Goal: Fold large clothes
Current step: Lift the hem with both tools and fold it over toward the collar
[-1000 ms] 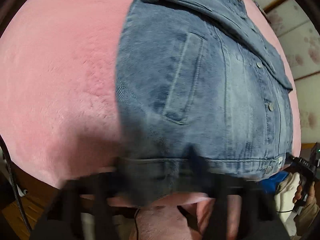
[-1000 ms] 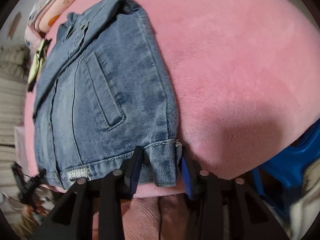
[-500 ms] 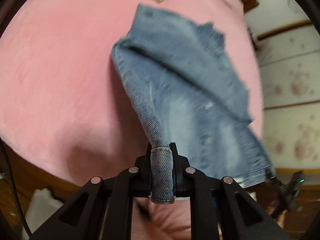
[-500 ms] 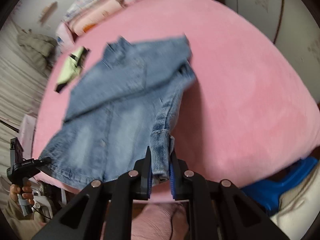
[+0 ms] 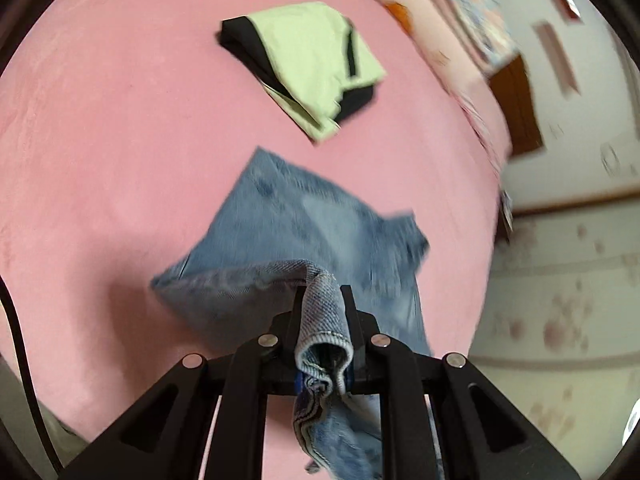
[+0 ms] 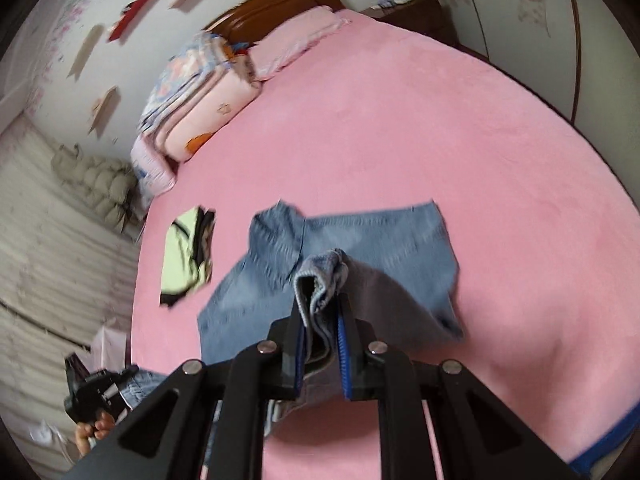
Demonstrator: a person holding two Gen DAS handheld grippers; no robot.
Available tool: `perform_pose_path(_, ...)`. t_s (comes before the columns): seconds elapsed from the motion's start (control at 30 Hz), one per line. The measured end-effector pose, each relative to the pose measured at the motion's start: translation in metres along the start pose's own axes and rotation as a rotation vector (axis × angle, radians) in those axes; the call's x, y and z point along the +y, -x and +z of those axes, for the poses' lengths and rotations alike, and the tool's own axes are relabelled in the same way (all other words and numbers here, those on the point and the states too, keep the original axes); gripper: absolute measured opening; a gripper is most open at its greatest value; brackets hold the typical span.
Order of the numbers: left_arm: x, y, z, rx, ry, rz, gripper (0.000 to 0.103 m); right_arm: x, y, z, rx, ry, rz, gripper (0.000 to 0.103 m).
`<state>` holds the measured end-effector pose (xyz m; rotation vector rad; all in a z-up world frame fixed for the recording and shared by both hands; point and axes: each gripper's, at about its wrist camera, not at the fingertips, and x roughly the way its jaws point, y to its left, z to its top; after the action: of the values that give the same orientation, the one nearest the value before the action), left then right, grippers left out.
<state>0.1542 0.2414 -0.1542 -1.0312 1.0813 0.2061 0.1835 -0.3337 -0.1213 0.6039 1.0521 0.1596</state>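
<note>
L gripper (image 5: 322, 312): my jaws clamped on a rolled hem corner of the denim jacket (image 5: 304, 224), cloth bunched btwn them and hanging below. R gripper (image 6: 320, 320): same, jaws pinched tight on another folded hem corner of jacket (image 6: 360, 248). Hem end raised off the bed (image 6: 420, 128) in both grips; rest of jacket drapes fwd onto pink cover, blurred. Beyond it, apart: folded green-and-black garment (image 5: 316, 64). Farther: stacked blankets (image 6: 192, 96) and pillow (image 6: 296, 40) by the headboard (image 6: 280, 4).
</note>
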Motion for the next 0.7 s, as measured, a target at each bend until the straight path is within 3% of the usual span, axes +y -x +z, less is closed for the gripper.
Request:
perform_pose_path(0.13,-0.014,-0.065,0.036,-0.002,0.028,0.083,0.019,-0.015,-0.074,0.044,0.060,-0.076,-0.035,0.015)
perform_pose_path(0.17,-0.018,-0.083,0.045,-0.001,0.020,0.106,0.038,-0.019,-0.093,0.051,0.077,-0.087,-0.065,0.021)
perform_pose_path(0.2,-0.020,-0.102,0.054,0.004,0.003,0.119,0.069,-0.023,-0.113,0.058,0.084,-0.090,-0.104,0.024)
perform_pose_path(0.23,-0.020,-0.115,0.058,0.010,-0.004,0.141,0.081,-0.027,-0.130,0.065,0.080,-0.086,-0.139,0.031)
perform_pose_path(0.27,-0.018,-0.125,0.063,0.004,-0.006,0.172,0.087,-0.030,-0.142,0.069,0.084,-0.080,-0.148,0.035)
perform_pose_path(0.43,-0.014,-0.150,0.078,-0.026,-0.074,0.223,0.087,-0.043,-0.190,0.081,0.155,0.005,-0.167,0.039)
perform_pose_path(0.7,-0.042,-0.186,0.058,-0.031,-0.527,0.349,0.087,-0.061,-0.232,0.069,0.250,0.220,-0.214,0.040)
